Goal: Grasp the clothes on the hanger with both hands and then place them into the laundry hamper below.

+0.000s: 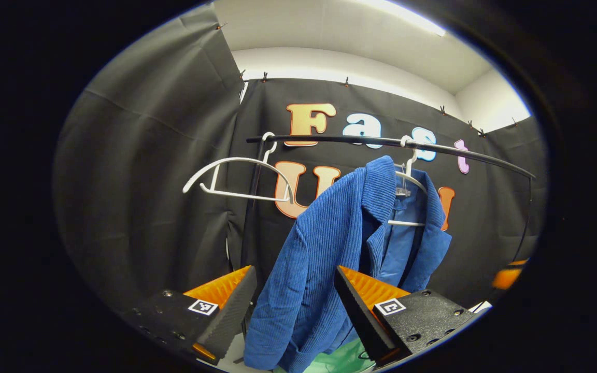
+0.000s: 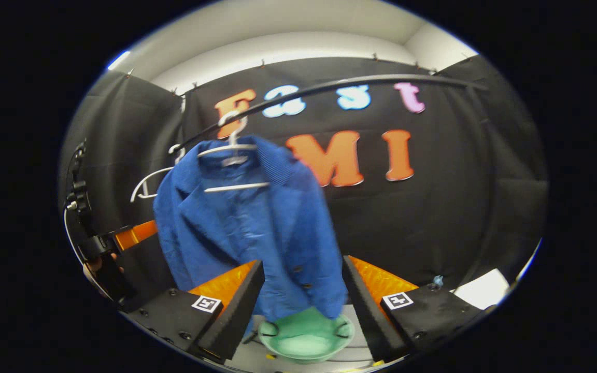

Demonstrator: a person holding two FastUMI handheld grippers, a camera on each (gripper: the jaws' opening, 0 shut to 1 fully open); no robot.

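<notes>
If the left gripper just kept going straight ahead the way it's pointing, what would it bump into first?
Most likely the blue jacket. In the left gripper view its corduroy sleeve hangs right between the open fingers of the left gripper, ahead of the black cloth wall. How far off the jacket hangs is hard to judge.

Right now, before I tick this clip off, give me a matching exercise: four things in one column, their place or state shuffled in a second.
Things:
1. blue jacket
2. empty hanger
3. green hamper
4. right claw

Place or state:
A. below the garment
B. open, fingers either side of the hem
C. bare on the rail
D. draped on a white hanger

Pairs: 1-D, 2-C, 3-A, 4-B
</notes>
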